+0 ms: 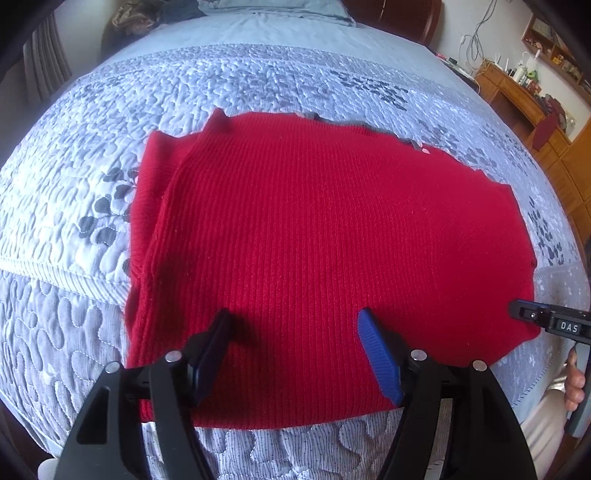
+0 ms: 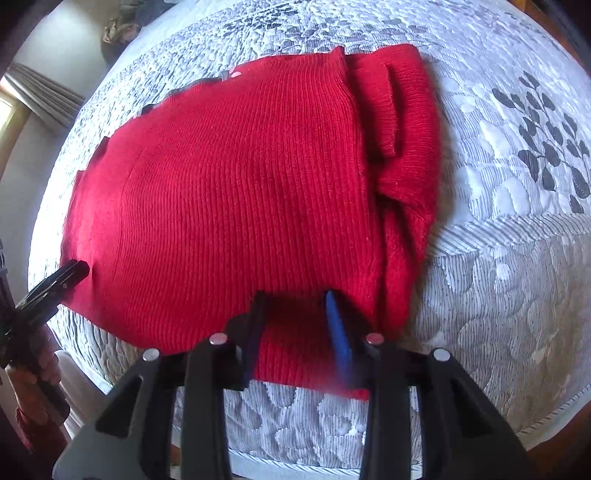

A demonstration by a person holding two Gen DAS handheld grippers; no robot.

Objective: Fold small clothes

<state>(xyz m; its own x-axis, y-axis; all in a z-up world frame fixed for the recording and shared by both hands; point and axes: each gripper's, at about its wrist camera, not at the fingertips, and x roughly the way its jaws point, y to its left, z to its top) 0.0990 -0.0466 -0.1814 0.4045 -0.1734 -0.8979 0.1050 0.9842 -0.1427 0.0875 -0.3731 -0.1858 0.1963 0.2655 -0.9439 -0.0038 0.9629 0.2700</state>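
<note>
Grippers first: my left gripper point(image 1: 295, 317) hangs low over the near hem of the red sweater point(image 1: 314, 240), jaws spread wide, grasping nothing. My right gripper point(image 2: 295, 295) points down at the near edge too, jaws parted around a patch of knit, not clenched. The sweater lies flat on the quilted bed point(image 1: 258, 81), sleeve point(image 2: 402, 122) folded in. Farther right, a wooden dresser point(image 1: 517, 96).

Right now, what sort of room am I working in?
Most likely a bedroom: the red knit sweater lies on a bed with a quilted bedspread, pillows at its far end, and a cluttered wooden dresser beside it.
</note>
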